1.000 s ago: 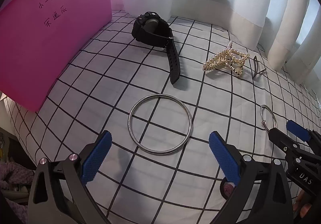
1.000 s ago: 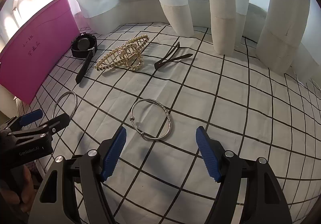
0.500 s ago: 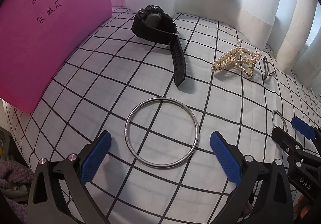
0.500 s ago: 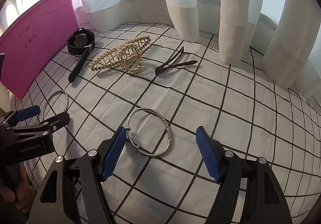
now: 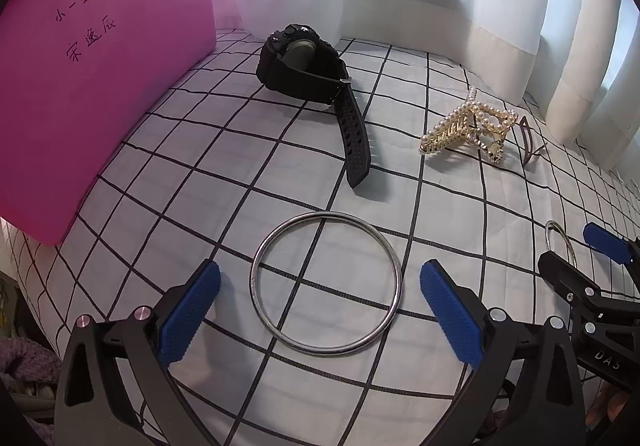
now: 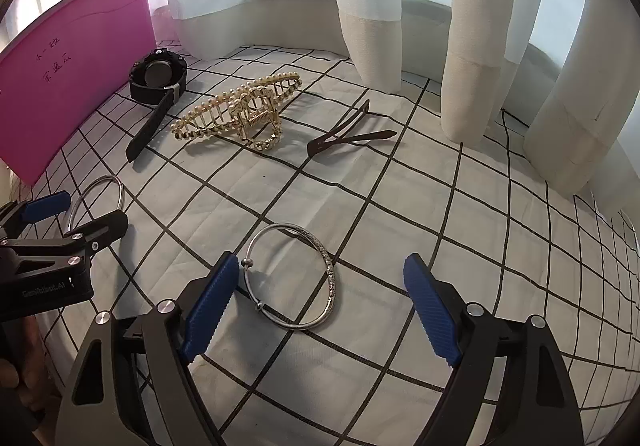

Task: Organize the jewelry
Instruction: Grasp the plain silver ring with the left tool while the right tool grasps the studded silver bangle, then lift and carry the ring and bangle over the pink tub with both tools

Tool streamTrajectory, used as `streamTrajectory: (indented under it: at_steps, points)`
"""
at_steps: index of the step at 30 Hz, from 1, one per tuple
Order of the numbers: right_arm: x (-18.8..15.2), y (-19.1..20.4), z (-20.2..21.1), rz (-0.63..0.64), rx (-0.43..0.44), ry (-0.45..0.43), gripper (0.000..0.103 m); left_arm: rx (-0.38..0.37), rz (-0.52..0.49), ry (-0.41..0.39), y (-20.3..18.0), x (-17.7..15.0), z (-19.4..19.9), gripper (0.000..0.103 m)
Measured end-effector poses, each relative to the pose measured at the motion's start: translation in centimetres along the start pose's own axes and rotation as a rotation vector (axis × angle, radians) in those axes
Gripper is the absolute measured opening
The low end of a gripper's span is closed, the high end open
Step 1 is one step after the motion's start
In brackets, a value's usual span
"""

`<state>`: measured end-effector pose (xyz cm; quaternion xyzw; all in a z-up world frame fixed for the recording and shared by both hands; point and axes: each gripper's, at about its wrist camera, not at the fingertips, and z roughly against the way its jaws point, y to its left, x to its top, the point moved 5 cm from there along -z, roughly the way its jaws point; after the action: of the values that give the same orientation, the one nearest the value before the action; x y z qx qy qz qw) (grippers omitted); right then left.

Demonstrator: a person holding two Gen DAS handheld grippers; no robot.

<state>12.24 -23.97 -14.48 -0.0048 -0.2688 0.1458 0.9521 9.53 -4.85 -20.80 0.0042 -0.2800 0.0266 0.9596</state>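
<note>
Left wrist view shows my left gripper spread wide, its blue pads on either side of the plain silver bangle, which lies flat on the checked cloth; neither pad touches it. Beyond the bangle lies the black watch, its strap running toward me, and to its right the gold pearl hair claw with the dark hair clip just beside it. At the far left stands the pink bin, with handwritten Chinese characters on its side; I read "小一班" on the first line, the second line less surely. At the right edge I see my other gripper, marked with letters that look like "DAS".

From the right wrist view, my right gripper is also spread open over the patterned silver bracelet, which rests on the cloth between the pads. The left pad sits just beside the bracelet's beaded opening; I cannot tell whether it touches. Farther off lie the hair claw, the hair clip and the watch, with the pink bin behind. At the left my other gripper reads "GenRobot.AI". White curtains hang down at the back.
</note>
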Motion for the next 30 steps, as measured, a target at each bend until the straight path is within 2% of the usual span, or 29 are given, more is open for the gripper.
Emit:
streamTrajectory:
  at_steps: [2, 5, 7, 11, 22, 30]
  points:
    - [0.0, 0.1, 0.1, 0.005, 0.006, -0.004, 0.079, 0.001, 0.0, 0.009, 0.0, -0.1, 0.1, 0.096]
    - [0.0, 0.8, 0.4, 0.038, 0.024, -0.014, 0.067, -0.003, -0.008, 0.006, -0.2, -0.2, 0.4, 0.091]
    - [-0.1, 1.3, 0.7, 0.052, 0.035, -0.023, 0.055, -0.01, -0.019, -0.003, -0.4, -0.3, 0.7, 0.083]
    - [-0.1, 1.6, 0.8, 0.051, 0.043, -0.029, 0.044, -0.021, -0.029, -0.02, -0.9, -0.5, 1.1, 0.072]
    - [-0.5, 0.2, 1.3, -0.044, 0.115, -0.01, 0.043, -0.028, -0.011, -0.009, -0.5, -1.2, 2.3, 0.07]
    - [-0.3, -1.3, 3.7, -0.056, 0.107, -0.021, 0.043, -0.036, 0.014, -0.03, -0.5, -1.0, 5.3, 0.07]
